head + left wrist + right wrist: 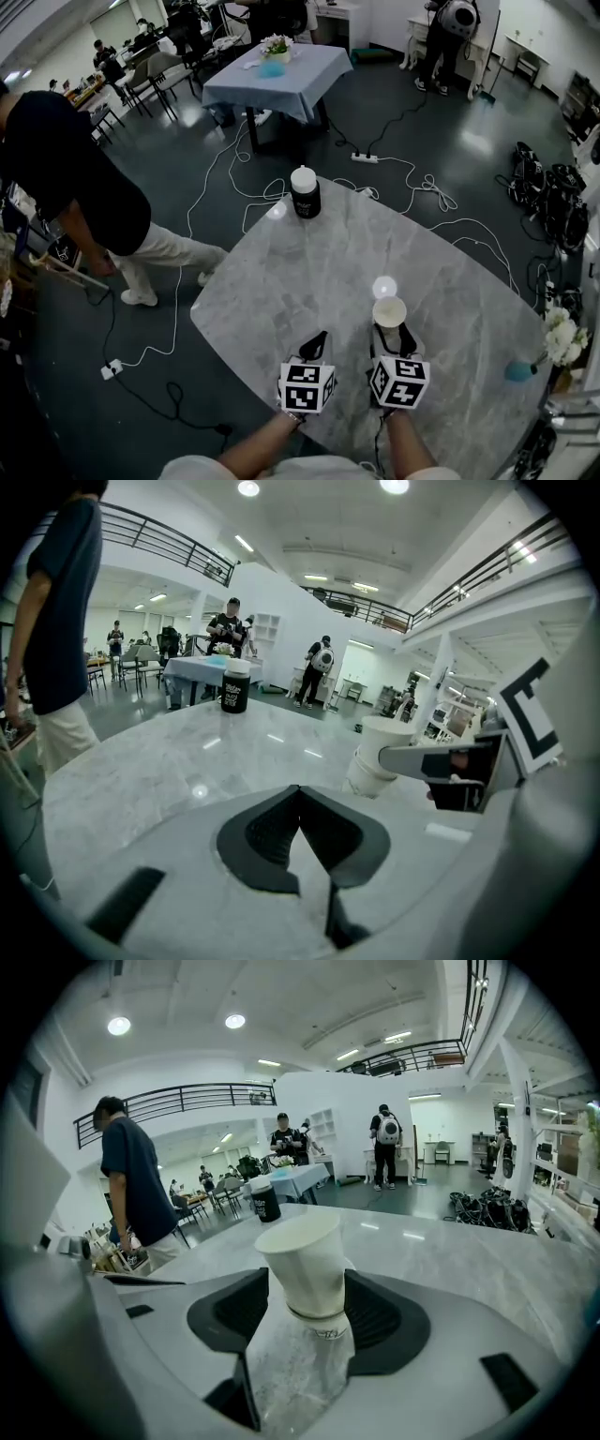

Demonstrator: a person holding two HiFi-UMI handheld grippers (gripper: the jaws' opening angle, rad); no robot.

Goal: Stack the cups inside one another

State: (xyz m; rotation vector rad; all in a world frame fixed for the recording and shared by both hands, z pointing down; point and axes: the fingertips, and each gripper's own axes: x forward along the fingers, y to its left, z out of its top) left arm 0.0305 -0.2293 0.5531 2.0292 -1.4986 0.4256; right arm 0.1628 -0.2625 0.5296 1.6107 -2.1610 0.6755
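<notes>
Your paper cup point(302, 1265) is plain white and tapered, with its wide mouth facing up. It stands between the fingers point(380, 1321) of your right gripper point(307, 1309), and its wall touches the dark finger on either side. Low down, a thin raised ring runs round it, with a short, narrower stretch below. In the left gripper view that lower part flares out like the rim of a second cup point(361, 778) that the first sits in, though you cannot tell for sure. The cup is over the near right part of the grey marble worktop point(281, 272). Whether its base touches the surface is hidden.
</notes>
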